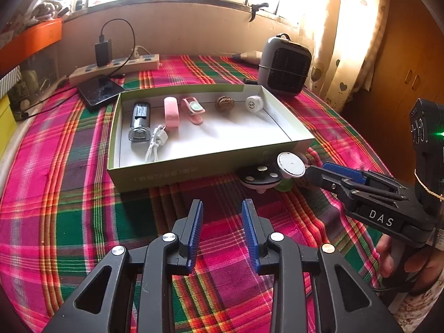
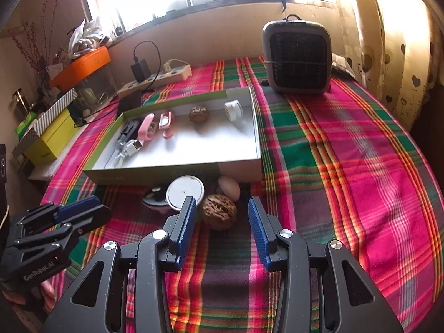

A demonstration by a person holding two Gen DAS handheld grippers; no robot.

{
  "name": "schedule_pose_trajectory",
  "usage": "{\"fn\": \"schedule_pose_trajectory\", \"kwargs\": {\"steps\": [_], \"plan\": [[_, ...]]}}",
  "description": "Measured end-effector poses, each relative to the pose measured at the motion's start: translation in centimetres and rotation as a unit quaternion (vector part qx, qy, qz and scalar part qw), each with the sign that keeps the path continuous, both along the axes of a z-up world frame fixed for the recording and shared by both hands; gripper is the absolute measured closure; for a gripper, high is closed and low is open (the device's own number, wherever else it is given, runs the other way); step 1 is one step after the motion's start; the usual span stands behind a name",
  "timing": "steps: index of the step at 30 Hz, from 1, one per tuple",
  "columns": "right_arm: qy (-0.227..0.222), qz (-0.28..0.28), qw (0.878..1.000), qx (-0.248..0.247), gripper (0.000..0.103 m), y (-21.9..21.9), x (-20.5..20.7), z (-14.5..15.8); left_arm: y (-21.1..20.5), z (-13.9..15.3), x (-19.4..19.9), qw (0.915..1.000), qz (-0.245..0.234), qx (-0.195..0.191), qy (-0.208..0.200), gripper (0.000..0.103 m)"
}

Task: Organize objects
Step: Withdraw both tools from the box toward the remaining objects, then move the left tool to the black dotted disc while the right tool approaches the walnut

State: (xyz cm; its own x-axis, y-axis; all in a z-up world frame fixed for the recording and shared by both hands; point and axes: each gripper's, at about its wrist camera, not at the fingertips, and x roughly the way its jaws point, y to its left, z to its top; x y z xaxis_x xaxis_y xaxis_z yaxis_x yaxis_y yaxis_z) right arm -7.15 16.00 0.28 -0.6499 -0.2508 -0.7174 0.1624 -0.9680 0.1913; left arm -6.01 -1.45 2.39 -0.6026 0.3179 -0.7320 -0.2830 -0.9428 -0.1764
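Two grippers are in my view, both spread with nothing between the pads. My left gripper [image 1: 222, 208] hangs over the plaid cloth [image 1: 69, 222] on the worktop, short of the shallow box [image 1: 194, 163]. My right gripper [image 2: 222, 208] points at a walnut [image 2: 219, 212] lying just outside the box's front wall, beside a white round disc [image 2: 184, 190] and a pale stone [image 2: 229, 187]. Inside the box lie another walnut [image 1: 225, 103], a white roll [image 1: 254, 103], pink clips [image 1: 171, 111] and a cable [image 1: 155, 145].

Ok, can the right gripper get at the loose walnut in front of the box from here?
Probably yes. The right gripper is open, the walnut lies just ahead between its fingers, and nothing covers it; the white round lid sits close on the left.
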Motion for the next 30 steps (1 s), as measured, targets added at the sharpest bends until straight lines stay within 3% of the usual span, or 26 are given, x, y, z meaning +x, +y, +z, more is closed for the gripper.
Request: {"fn": "schedule_pose_trajectory", "kwargs": {"steps": [25, 30], "plan": [[-0.023, 0.030, 0.999, 0.026, 0.061, -0.7, -1.1, -1.4, 0.8, -0.6, -0.7, 0.9997, -0.016, 0.009, -0.014, 0.075], [-0.023, 0.037, 0.998, 0.044, 0.061, -0.9, -1.4, -1.5, 1.4, -0.5, -1.0, 0.9995, -0.024, 0.013, -0.014, 0.068]]}}
